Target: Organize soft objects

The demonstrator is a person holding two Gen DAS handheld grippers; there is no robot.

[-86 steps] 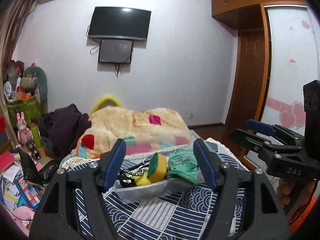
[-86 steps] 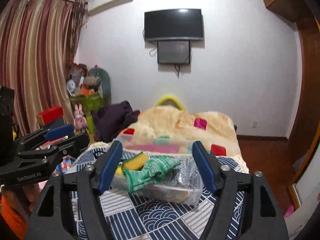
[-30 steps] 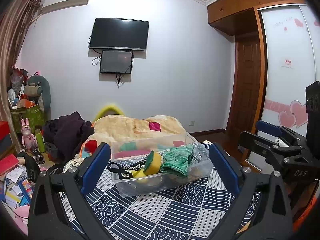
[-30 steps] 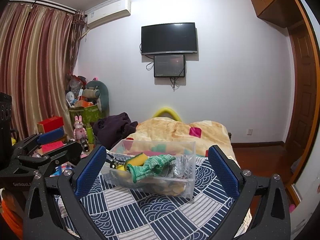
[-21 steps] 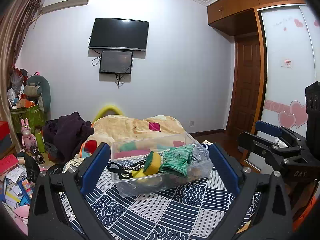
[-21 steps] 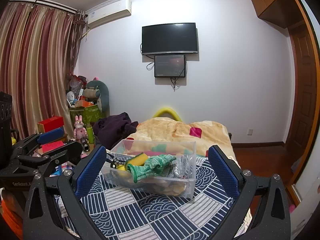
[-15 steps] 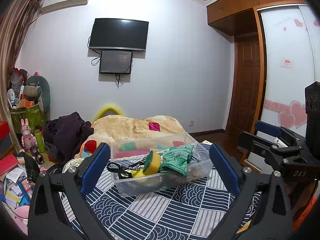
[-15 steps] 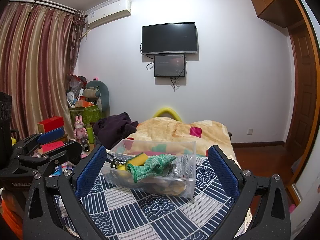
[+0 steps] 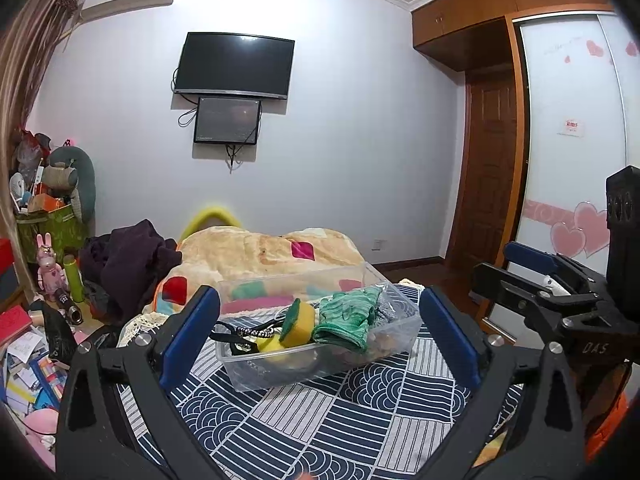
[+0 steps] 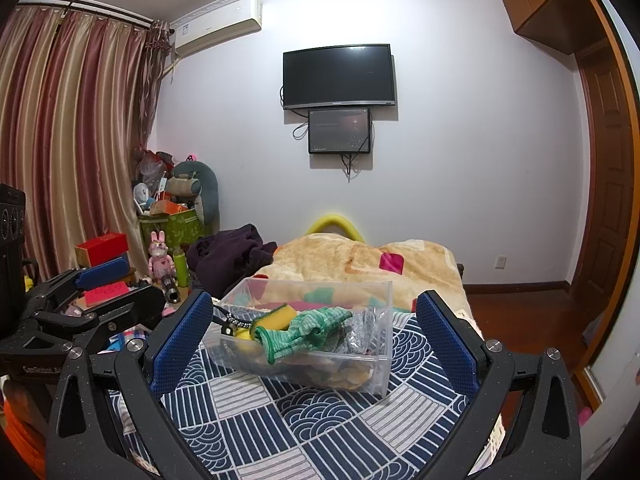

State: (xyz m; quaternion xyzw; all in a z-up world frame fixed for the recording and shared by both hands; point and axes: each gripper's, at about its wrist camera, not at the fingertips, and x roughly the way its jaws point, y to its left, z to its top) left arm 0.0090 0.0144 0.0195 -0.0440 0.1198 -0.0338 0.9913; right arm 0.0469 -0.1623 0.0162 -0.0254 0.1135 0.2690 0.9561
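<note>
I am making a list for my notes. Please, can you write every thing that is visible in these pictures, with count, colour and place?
clear plastic bin: 1, transparent, on the patterned bed cover
sponge: 1, yellow and green, in the bin
knitted cloth: 1, green, in the bin, partly over its front wall
black cord: 1, black, at the bin's left end
bed cover: 1, navy and white
blanket: 1, beige with coloured squares, behind the bin
dark clothing: 1 heap, purple, left of the blanket
television: 1, black, on the wall
left gripper: 1, black with blue pads, open
right gripper: 1, same colours, open
</note>
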